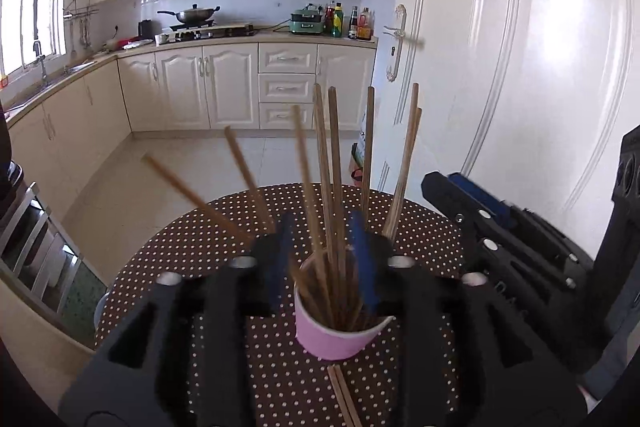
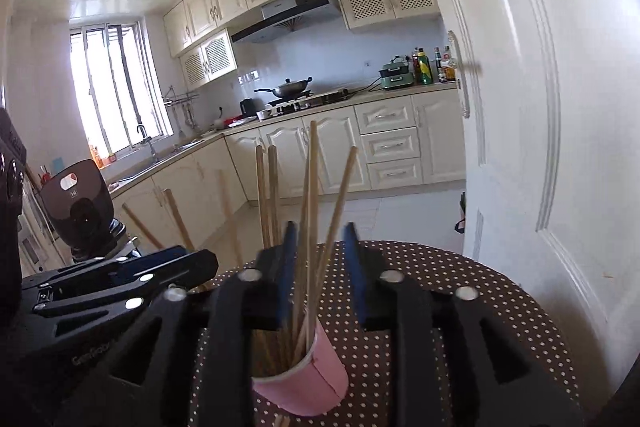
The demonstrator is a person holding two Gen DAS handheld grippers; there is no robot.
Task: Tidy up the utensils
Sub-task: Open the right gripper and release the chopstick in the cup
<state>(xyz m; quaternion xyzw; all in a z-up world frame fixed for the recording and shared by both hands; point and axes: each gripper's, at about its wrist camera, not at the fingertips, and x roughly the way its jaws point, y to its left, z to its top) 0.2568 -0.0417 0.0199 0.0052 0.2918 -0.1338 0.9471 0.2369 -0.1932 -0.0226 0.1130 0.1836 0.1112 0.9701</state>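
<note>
Chopsticks (image 1: 332, 187) upright in pink cup (image 1: 332, 339), mid-table (image 1: 180, 247).

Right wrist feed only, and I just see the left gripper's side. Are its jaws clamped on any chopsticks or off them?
Observer: Off them. In the left wrist view the left gripper has its jaws open on either side of the chopsticks standing in the pink paper cup, and I see no pad pressing on them.
Operator: Any strays left on the table? The cup blocks my bottom edge.
Observer: Yes. Loose chopsticks lie flat on the polka-dot tablecloth, just on the camera side of the cup.
</note>
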